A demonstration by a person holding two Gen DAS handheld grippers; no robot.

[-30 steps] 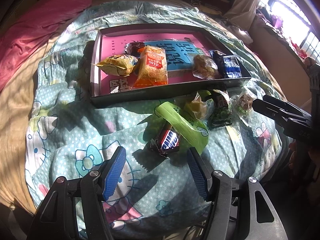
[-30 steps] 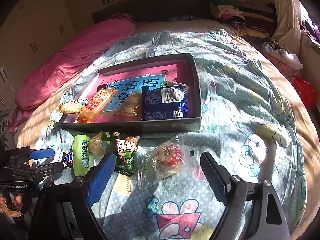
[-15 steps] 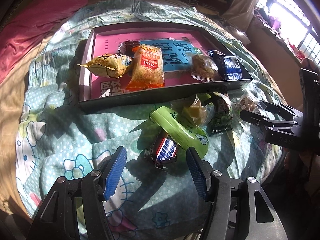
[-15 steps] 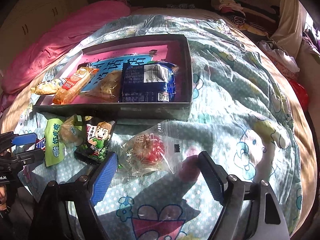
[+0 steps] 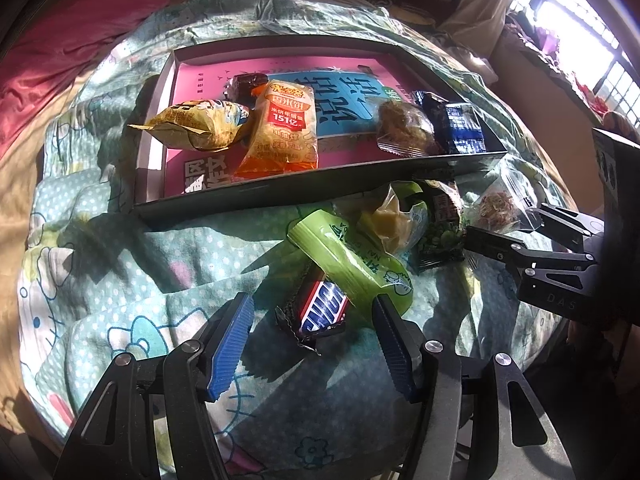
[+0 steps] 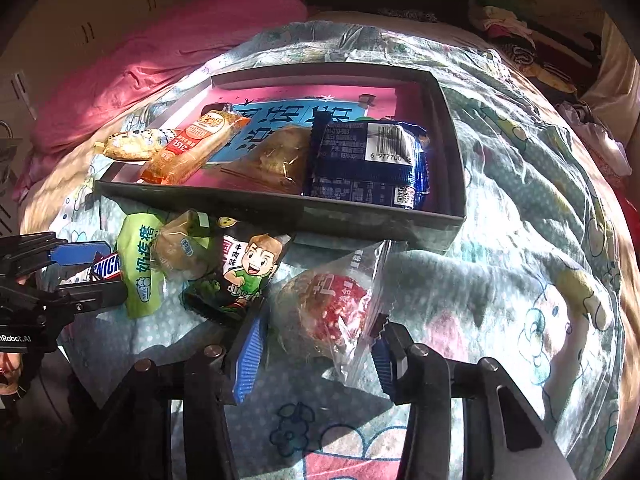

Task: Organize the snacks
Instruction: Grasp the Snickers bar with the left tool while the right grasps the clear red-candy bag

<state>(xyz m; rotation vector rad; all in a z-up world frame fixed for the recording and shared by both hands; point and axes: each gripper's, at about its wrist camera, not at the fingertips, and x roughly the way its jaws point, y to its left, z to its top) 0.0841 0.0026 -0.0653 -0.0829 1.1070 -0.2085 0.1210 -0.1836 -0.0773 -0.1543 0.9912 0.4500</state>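
Both hand-held grippers are gaping wide: the right hand-held gripper (image 6: pixel 316 344) is straddling the clear-wrapped pastry (image 6: pixel 332 316), the left hand-held gripper (image 5: pixel 312 332) the Snickers bar (image 5: pixel 320 308), both lying on the bed (image 5: pixel 120 280) before the box (image 5: pixel 280 192), presumably for lifting in.

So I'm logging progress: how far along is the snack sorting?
About halfway. Five snacks lie in the tray, including the orange rice-cracker pack. In hand: right gripper straddles the clear-wrapped red snack; left gripper brackets the Snickers bar. Neither has closed. Five remain on the bed.
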